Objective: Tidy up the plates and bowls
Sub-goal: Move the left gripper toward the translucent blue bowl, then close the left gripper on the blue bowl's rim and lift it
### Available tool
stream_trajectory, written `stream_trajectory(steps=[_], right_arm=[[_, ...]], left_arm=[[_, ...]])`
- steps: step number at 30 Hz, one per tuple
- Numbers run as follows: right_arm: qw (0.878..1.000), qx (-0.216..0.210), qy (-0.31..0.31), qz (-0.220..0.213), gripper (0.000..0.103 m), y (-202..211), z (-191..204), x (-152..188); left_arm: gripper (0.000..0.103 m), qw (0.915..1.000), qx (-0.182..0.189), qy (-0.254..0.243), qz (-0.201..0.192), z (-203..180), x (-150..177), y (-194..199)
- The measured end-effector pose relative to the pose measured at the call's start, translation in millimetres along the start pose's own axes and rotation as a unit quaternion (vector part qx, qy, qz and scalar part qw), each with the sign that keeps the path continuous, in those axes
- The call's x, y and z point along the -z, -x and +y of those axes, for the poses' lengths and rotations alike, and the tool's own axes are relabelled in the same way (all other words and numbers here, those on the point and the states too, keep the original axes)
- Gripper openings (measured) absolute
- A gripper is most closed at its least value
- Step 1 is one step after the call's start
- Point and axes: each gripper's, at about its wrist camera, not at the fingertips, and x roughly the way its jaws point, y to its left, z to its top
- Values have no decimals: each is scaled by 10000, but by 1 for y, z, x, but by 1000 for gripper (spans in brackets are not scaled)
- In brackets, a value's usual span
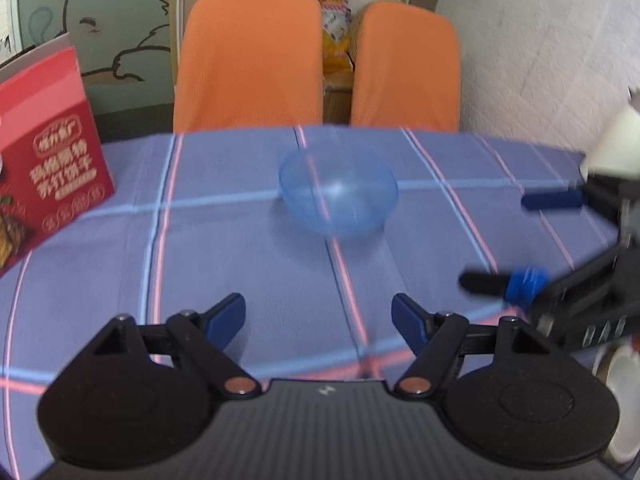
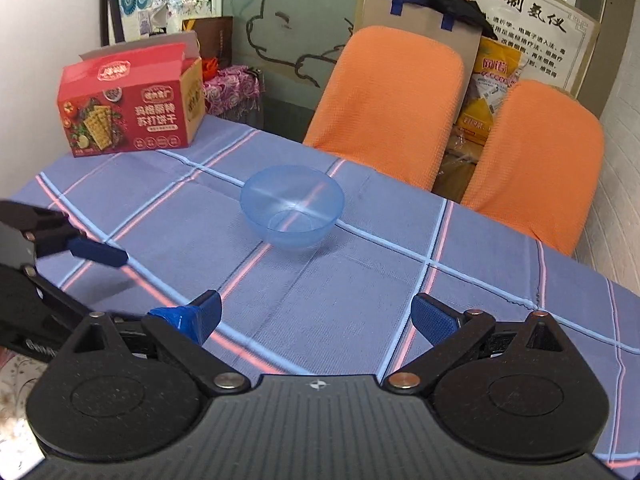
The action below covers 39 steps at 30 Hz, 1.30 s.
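A clear blue plastic bowl point(image 1: 338, 193) stands upright on the checked blue tablecloth point(image 1: 248, 264), ahead of both grippers; it also shows in the right wrist view point(image 2: 292, 206). My left gripper point(image 1: 319, 320) is open and empty, well short of the bowl. My right gripper point(image 2: 316, 314) is open and empty too, also short of the bowl. The right gripper point(image 1: 536, 240) shows at the right edge of the left wrist view. The left gripper point(image 2: 132, 284) shows at the left edge of the right wrist view. A white dish rim point(image 1: 622, 372) peeks in at the lower right.
A red cracker box point(image 2: 128, 106) stands at the table's far left corner and also shows in the left wrist view point(image 1: 44, 156). Two orange chairs point(image 2: 392, 104) point(image 2: 536, 160) stand behind the far edge. A white wall point(image 1: 552, 48) runs along the right.
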Motion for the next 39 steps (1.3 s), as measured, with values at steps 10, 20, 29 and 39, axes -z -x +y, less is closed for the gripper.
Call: stream_trajectory(steps=[10, 20, 29, 39], right_arm=[[9998, 50, 8, 173, 89, -60, -9, -27], [9993, -46, 8, 373, 89, -108, -7, -24], [9989, -346, -296, -106, 91, -105, -15, -8], [9988, -376, -266, -152, 90, -111, -9, -20]], left_arm=[[75, 9991, 5, 394, 143, 13, -61, -74], [75, 9995, -127, 276, 99, 17, -60, -110], [75, 9998, -94, 170, -33, 19, -54, -107], [63, 9996, -242, -68, -127, 16, -58, -117]])
